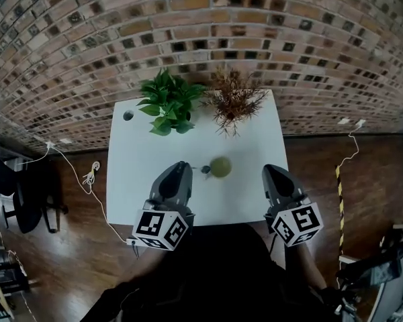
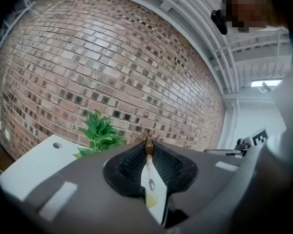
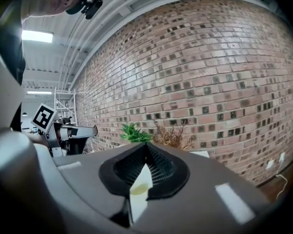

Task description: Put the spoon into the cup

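A small green cup [image 1: 220,166] stands near the middle of the white table [image 1: 141,173]. The spoon [image 1: 205,170] lies as a small dark shape just left of the cup, touching or almost touching it. My left gripper [image 1: 181,165] hovers over the table's near part, a little left of the spoon, with its tips together and nothing held. My right gripper [image 1: 269,169] hovers right of the cup, tips together and empty too. In the left gripper view the gripper [image 2: 148,148] leaves a narrow slit that shows the spoon [image 2: 150,183] and the cup [image 2: 151,199]. The right gripper [image 3: 146,148] shows the cup [image 3: 139,188] through its slit.
A leafy green plant [image 1: 166,103] and a dried reddish-brown plant [image 1: 234,101] stand at the table's far edge against a brick wall [image 1: 201,25]. A cable hole [image 1: 128,115] is in the far left corner. A white cable [image 1: 87,176] runs across the wooden floor at left.
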The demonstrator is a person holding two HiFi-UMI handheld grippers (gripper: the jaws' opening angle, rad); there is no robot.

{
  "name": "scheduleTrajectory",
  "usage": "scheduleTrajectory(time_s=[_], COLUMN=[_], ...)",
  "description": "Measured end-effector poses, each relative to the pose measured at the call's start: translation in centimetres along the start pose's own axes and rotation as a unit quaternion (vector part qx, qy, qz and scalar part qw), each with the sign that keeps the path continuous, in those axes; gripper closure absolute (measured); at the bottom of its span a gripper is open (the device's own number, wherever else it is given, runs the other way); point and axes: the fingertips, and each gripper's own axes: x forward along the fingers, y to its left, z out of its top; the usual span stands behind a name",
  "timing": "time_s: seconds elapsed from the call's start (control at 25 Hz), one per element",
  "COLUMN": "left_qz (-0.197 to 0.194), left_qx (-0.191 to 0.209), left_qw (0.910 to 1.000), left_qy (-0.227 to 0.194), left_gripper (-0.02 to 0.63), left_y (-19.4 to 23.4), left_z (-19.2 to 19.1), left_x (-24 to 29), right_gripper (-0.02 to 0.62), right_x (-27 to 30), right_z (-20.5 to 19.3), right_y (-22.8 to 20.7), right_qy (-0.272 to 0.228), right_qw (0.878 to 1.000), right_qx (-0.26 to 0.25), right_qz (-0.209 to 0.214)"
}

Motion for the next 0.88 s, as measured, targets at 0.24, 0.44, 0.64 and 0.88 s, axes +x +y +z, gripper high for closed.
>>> scheduleTrajectory(time_s=[0.24,0.44,0.64,0.88], left_qz=[0.053,0.063,0.074,0.073], left_qx=[-0.020,-0.008,-0.011,0.005], left_qw=[0.9983,0.9978,0.9967,0.9963], left_qy=[0.016,0.018,0.032,0.044], left_gripper=[0.574,0.574,0.574,0.574], left_y=[0.7,1.2,2.0,2.2], left_z=[-3.6,-4.9,-6.9,-8.8], left_x=[2.6,3.9,4.5,5.7], right_gripper=[0.589,0.589,0.589,0.589], right_x=[2.1,3.6,4.4,4.4], right_z=[-1.3,-1.7,-2.4,-2.6], right_y=[-1.7,-1.5,-1.2,-1.5], right_qy=[0.014,0.018,0.027,0.031], right_qw=[0.999,0.997,0.996,0.996], right_qx=[0.002,0.001,-0.002,0.006], right_qz=[0.045,0.073,0.085,0.085])
